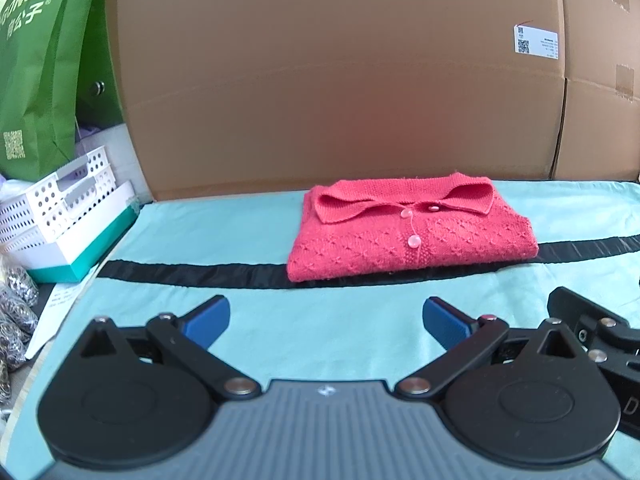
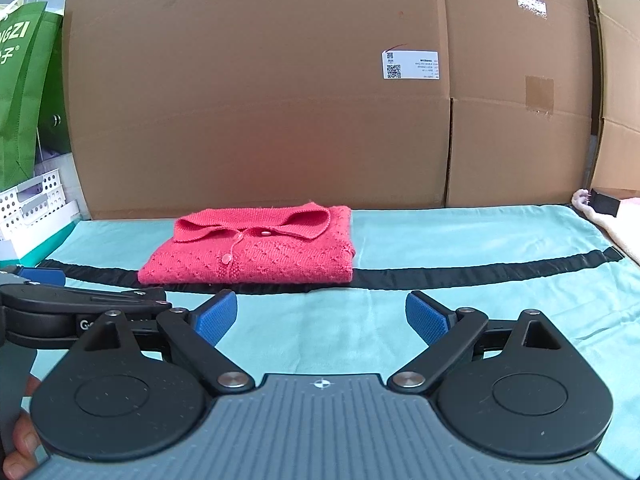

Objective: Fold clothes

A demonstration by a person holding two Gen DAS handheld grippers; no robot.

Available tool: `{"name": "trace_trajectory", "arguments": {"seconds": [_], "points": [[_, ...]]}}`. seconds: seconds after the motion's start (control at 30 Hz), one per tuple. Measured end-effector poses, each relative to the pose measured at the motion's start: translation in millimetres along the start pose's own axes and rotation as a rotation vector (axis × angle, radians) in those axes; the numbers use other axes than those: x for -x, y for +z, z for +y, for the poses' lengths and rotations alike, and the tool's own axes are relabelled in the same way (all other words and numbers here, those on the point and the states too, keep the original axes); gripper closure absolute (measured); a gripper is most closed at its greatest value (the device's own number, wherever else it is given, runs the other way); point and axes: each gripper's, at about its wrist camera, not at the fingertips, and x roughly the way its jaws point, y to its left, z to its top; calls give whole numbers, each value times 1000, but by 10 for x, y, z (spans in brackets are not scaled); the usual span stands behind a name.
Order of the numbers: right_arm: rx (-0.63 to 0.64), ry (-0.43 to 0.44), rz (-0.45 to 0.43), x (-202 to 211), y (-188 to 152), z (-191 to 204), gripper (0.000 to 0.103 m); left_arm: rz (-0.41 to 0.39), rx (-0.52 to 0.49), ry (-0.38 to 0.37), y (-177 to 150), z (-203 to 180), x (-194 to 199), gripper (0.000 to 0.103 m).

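Cardigan: a pink knitted cardigan (image 1: 412, 232), folded into a compact rectangle, collar uppermost and three pale buttons showing; it lies flat on the cloth, its near edge over the black stripe.
Cloth: a turquoise cloth (image 1: 248, 340) covers the work surface; a black stripe (image 1: 180, 274) crosses it from 9 to 3 o'clock.
Left gripper: the left gripper (image 1: 326, 324) hovers above the cloth with its blue pads (image 1: 210, 322) spread wide and nothing between them.
Cardigan relative to left fingers: ahead at 12 to 1 o'clock in the left wrist view, beyond the fingertips and apart from them.
Right gripper: the right gripper (image 2: 322, 318) is likewise spread wide and empty, its blue pads (image 2: 426, 320) above bare cloth.
Cardigan relative to right fingers: ahead at 11 o'clock in the right wrist view, past the left pad, with no contact.
Gripper spacing: the two tools sit side by side, each visible at the edge of the other's view.
Backdrop: a large cardboard box (image 2: 280, 92) with a white label (image 2: 410, 65) stands at 12 o'clock behind the cardigan.
Left margin: a green bag (image 1: 36, 72) and white perforated baskets (image 1: 52, 204) at 9 to 10 o'clock.
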Motion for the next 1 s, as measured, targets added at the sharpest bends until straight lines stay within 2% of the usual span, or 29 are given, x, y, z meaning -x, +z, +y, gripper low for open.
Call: {"name": "trace_trajectory", "arguments": {"seconds": [0.43, 0.7, 1.0], "points": [[-5, 2, 0, -67, -12, -38, 9, -29, 5, -4, 16, 12, -19, 1], [3, 6, -14, -47, 16, -1, 9, -37, 57, -24, 34, 99, -4, 1], [-15, 18, -2, -58, 16, -19, 9, -56, 68, -28, 80, 135, 52, 1]]}}
